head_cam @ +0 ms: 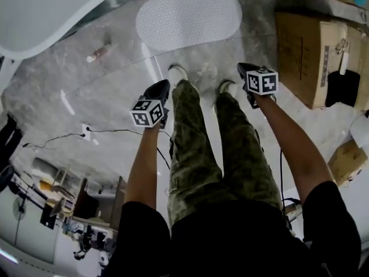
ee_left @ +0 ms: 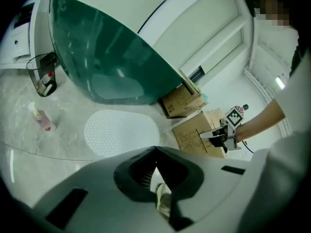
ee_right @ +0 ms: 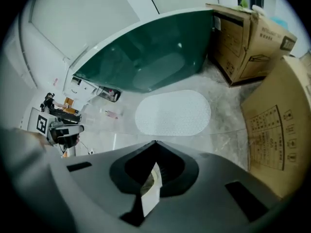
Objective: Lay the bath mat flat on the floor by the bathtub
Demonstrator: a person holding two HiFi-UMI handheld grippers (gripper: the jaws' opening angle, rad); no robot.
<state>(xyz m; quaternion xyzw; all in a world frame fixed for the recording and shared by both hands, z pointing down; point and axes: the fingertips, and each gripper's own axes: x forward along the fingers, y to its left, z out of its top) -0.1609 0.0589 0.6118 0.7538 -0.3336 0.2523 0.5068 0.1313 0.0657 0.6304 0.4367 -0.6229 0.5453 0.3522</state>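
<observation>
The white, dotted oval bath mat (head_cam: 189, 17) (ee_left: 121, 131) (ee_right: 173, 112) lies spread flat on the marble floor beside the green-sided bathtub (head_cam: 46, 10) (ee_left: 107, 57) (ee_right: 146, 62). Both grippers hang well above the floor, clear of the mat, in front of the person's legs. My left gripper (head_cam: 162, 86) (ee_left: 155, 150) is shut with nothing in it. My right gripper (head_cam: 246, 70) (ee_right: 154, 144) is also shut and empty. The person's shoes stand just short of the mat's near edge.
Cardboard boxes (head_cam: 308, 51) (ee_left: 189, 101) (ee_right: 248, 33) stand to the right of the mat. A small bottle (head_cam: 99, 53) (ee_left: 43, 120) lies on the floor left of the mat. A wire basket (ee_left: 43, 76) hangs on the tub's rim. A cable and socket (head_cam: 85, 131) lie at the left.
</observation>
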